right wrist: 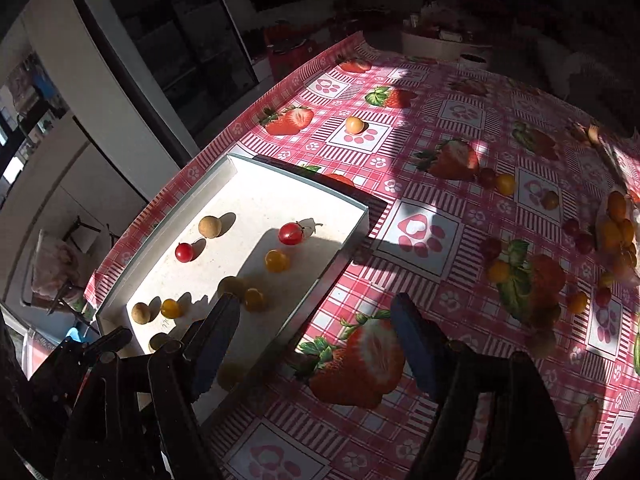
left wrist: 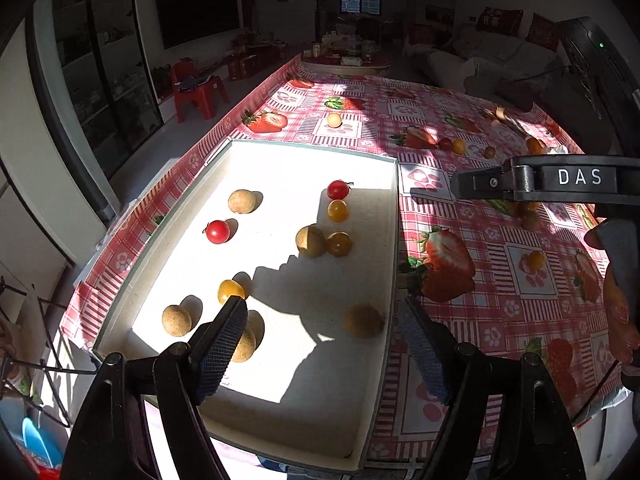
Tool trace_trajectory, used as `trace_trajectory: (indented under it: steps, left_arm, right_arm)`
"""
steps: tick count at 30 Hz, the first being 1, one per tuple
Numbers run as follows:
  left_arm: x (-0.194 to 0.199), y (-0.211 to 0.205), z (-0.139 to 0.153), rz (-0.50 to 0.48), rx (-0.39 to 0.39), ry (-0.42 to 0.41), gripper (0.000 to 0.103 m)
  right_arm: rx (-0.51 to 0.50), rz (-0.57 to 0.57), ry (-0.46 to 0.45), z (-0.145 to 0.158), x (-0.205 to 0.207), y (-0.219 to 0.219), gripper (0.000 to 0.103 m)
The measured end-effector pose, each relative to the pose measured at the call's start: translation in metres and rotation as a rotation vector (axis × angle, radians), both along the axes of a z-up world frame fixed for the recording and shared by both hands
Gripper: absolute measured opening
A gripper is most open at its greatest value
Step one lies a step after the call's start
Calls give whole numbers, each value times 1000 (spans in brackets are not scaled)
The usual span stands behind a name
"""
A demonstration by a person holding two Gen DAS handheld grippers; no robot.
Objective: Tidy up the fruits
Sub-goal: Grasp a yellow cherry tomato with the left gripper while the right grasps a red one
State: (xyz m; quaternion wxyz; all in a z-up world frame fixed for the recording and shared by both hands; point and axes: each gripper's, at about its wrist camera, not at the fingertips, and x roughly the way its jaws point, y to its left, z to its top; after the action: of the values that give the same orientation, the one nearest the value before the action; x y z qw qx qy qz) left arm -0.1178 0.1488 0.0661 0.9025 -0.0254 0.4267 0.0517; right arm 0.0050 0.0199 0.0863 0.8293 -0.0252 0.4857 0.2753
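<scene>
A white tray (left wrist: 280,168) lies on the strawberry tablecloth and holds two red cherry tomatoes (left wrist: 218,232), several yellow ones (left wrist: 338,211) and several brown longans (left wrist: 241,201). My left gripper (left wrist: 324,340) hangs open over the tray's near right part with nothing between its fingers. In the right wrist view my right gripper (right wrist: 316,340) is open and empty over the tablecloth, just right of the tray (right wrist: 248,200). Loose yellow tomatoes (right wrist: 505,184) and red ones (right wrist: 571,226) lie scattered on the cloth to the right. A single pale fruit (right wrist: 354,125) sits beyond the tray.
The right tool's black housing marked DAS (left wrist: 560,178) crosses the left wrist view at right, held by a hand (left wrist: 620,312). A heap of orange fruits (right wrist: 616,232) sits at the table's right edge. The table edge runs close along the tray's left side. Strong sun throws hard shadows.
</scene>
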Motion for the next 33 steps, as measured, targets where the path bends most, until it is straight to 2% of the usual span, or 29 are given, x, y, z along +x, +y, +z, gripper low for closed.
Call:
trace_trajectory:
  steps: [9,15,18,25,30,33]
  left_arm:
    - [28,-70,7,-134,-37,11,79]
    - [52,-112,0,-203,-65,35,79]
    - [65,-128,-8,-220,-75,53,79]
    - [83,-163,-29,-258,-57,81,79]
    - [95,-177,-40,-268,-44,94,79]
    - [101,-183,-45,-275,-35,98,79]
  right_arm:
    - [-45,-198,0,-6,15,-111,81]
    - [-101,-289,-27,-5,30,-165,81]
    - [-150,-322,-42,-11,38,-184,81]
    - [-148,-435,5,-51,53,-223,80]
    - [-124,-477,-2,-64,64,-227,76]
    - [-142,-479,-36,-67,71,-220,73]
